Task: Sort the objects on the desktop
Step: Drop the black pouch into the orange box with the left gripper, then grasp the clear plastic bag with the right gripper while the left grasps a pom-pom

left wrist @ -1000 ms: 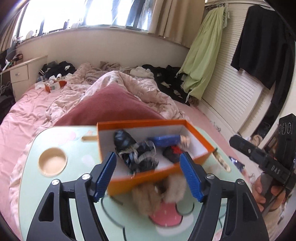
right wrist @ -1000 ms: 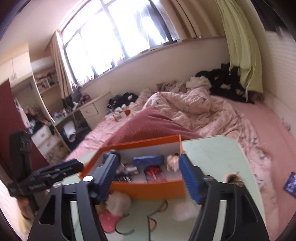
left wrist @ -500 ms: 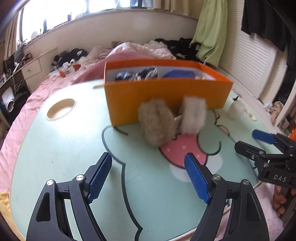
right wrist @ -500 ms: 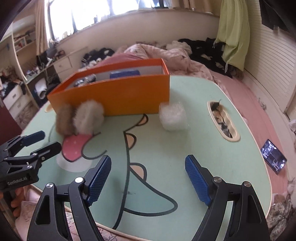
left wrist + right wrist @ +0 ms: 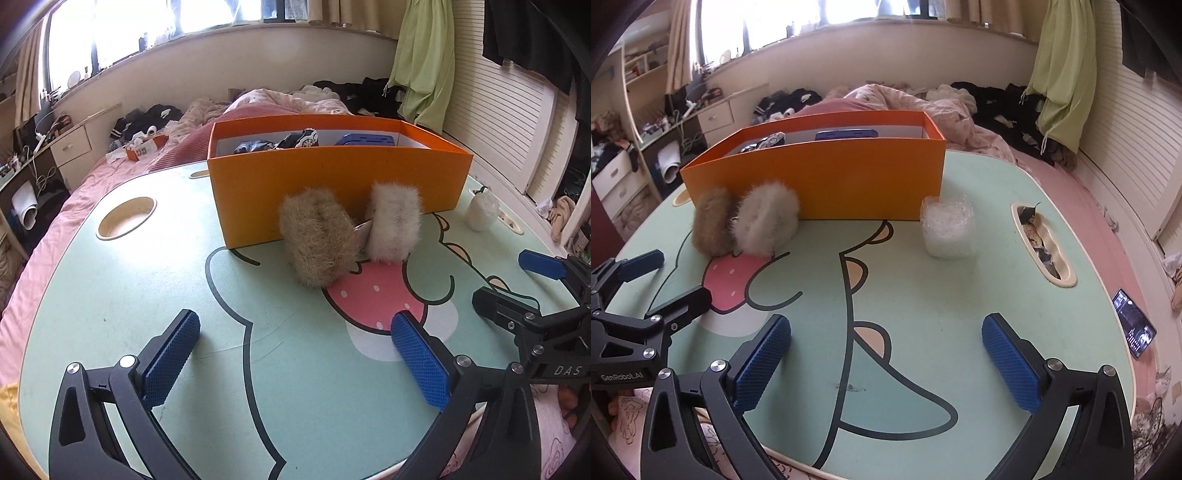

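**A:** so the stuff left to sort: a tan fur puff (image 5: pixel 317 240) and a white fur puff (image 5: pixel 393 221) sitting on the table, leaning right against the front wall of the orange box (image 5: pixel 332 184), touching each other with some little clip thing between them. Then a clear bag of white stuff (image 5: pixel 948 230) just off the box's right corner. The box already has dark bits and a blue case in it.

**B:** grippers?

**A:** left gripper (image 5: pixel 295 363) and right gripper (image 5: pixel 886 363) both hover low over the near part of the green cartoon table (image 5: pixel 960 325), jaws spread wide after just opening up, nothing between them. Well short of any object.

**B:** what'd worry you?

**A:** the puffs mostly. Fur squashes, so pads might bite hair only and it slips out on the lift. They look joined too, so grabbing one could drag the other. And pushing in from the front could shove the light cardboard box back. The bag's crinkly, could pop out sideways.

**B:** plus the two grippers sit close together, they could clash.
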A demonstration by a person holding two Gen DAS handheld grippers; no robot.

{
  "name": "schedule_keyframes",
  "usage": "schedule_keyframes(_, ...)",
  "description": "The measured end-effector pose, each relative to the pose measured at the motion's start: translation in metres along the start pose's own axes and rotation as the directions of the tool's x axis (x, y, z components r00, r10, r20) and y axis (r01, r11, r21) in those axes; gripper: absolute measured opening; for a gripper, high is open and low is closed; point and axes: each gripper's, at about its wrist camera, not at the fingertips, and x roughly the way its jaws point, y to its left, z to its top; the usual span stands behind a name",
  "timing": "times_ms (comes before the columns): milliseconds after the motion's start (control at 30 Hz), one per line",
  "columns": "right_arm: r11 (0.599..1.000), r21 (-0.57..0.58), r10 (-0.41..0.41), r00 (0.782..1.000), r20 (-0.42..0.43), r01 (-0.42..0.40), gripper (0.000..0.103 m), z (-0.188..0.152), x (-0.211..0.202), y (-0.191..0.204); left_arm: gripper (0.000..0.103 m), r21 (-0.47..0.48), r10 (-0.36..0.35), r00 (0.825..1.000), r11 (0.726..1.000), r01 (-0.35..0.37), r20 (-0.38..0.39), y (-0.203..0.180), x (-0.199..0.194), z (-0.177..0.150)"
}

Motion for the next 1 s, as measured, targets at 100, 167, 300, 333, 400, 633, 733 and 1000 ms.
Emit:
schedule_keyframes(100,1.000,-0.001,0.001,1.000,0.003,-0.001,0.103,0.000,0.000,0.000,0.103,0.000,0.000,1.000,1.000,0.000,0.000,0.000,0.000,0.000)
schedule_keyframes(167,1.000,-0.002,0.003,1.000,0.006,-0.003,0.103,0.000,0.000,0.000,0.103,0.000,0.000,1.000,1.000,0.000,0.000,0.000,0.000,0.000)
schedule_keyframes(300,1.000,-0.003,0.005,1.000,0.009,-0.005,0.103,0.001,0.000,0.000,0.103,0.000,0.000,1.000,1.000,0.000,0.000,0.000,0.000,0.000)
schedule_keyframes(333,1.000,-0.003,0.005,1.000,0.009,-0.005,0.103,0.001,0.000,0.000,0.103,0.000,0.000,1.000,1.000,0.000,0.001,0.000,0.000,0.000)
schedule_keyframes(400,1.000,-0.004,0.006,1.000,0.011,-0.006,0.103,0.001,0.000,0.000,0.103,0.000,0.000,1.000,1.000,0.000,0.000,0.000,0.000,-0.001)
schedule_keyframes(633,0.999,0.013,0.029,0.999,0.034,-0.029,0.103,0.002,-0.002,-0.004,0.103,-0.001,0.000,1.000,1.000,0.000,0.001,0.000,0.000,-0.001)
schedule_keyframes(733,0.997,0.052,0.054,0.998,0.044,-0.056,0.103,0.004,-0.005,-0.012,0.103,-0.002,-0.001,1.000,1.000,0.001,0.002,0.000,0.000,-0.001)
schedule_keyframes(1000,0.965,0.253,0.058,0.997,0.045,-0.068,0.093,0.041,-0.003,-0.053,0.103,-0.003,-0.001,1.000,1.000,0.001,0.002,-0.001,0.000,-0.001)
